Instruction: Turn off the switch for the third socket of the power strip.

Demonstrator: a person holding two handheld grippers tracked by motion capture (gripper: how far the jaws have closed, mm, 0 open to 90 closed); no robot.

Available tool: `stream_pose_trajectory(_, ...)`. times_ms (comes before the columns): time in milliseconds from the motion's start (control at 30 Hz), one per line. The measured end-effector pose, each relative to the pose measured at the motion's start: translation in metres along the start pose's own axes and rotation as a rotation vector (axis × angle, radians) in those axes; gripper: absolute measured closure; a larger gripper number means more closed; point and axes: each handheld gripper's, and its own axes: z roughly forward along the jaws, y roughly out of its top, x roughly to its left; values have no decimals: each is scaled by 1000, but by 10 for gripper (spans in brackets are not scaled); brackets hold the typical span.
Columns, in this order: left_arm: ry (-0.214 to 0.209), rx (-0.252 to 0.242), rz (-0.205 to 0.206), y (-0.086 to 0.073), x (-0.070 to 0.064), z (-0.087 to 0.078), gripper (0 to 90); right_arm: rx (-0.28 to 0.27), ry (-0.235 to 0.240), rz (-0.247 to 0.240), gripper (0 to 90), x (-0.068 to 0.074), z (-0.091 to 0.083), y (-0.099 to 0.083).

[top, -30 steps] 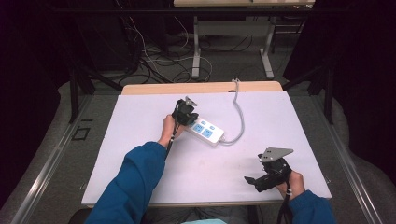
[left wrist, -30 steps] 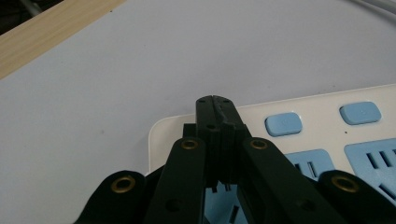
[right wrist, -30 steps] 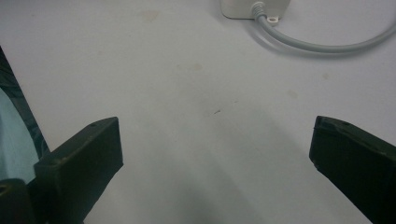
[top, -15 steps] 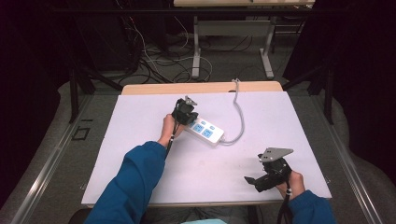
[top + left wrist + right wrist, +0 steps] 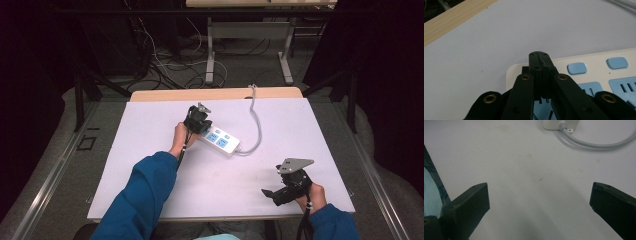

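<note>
The white plastic power strip with pale blue sockets and switches [image 5: 219, 141] is seen lying flat near the middle of the white table top [image 5: 150, 120], its grey cable [image 5: 257, 125] curving off toward the far wooden edge [image 5: 165, 94]. The left gripper [image 5: 538, 55] is held over the strip's near end, its jaws pressed together with nothing between them; the tips are set above the end socket, beside the two blue switches [image 5: 577, 68]. Whether the strip is actually touched cannot be told. The work is judged to be at an early stage: the strip has been reached, but nothing is plugged in and no grip is taken. The right gripper [image 5: 280, 192] is kept well apart near the front right corner, jaws spread wide over bare table. Open room is left on every side of the strip; only the looping cable to its right is to be avoided
</note>
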Motion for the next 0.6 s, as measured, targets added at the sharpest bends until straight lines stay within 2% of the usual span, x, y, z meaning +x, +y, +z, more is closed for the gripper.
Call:
stream_pose_trajectory(133,8,-5,-21,-1,2,-1,900,1,6,6,20,0,0,0)
stream_pose_trajectory(267,-5,-22,-39,-2,5,-7,897,7,7,4,20,0,-1,0)
stream_pose_trajectory(300,-11,-27,-43,-2,6,-9,832,6,7,2,20,0,-1,0)
stream_pose_trajectory(400,-25,-38,-60,-2,7,-19,728,1,2,5,20,0,0,0)
stream_pose_trajectory(467,-25,-36,-64,-3,8,-25,600,-9,5,3,20,0,0,-1)
stream_pose_trajectory(533,-24,-41,-71,-6,8,-32,480,11,12,-10,20,-1,-1,0)
stream_pose_trajectory(567,-25,-40,-67,-7,8,-35,433,-11,5,2,20,0,0,0)
stream_pose_trajectory(600,-24,-38,-62,-9,9,-39,386,2,6,-1,20,0,0,0)
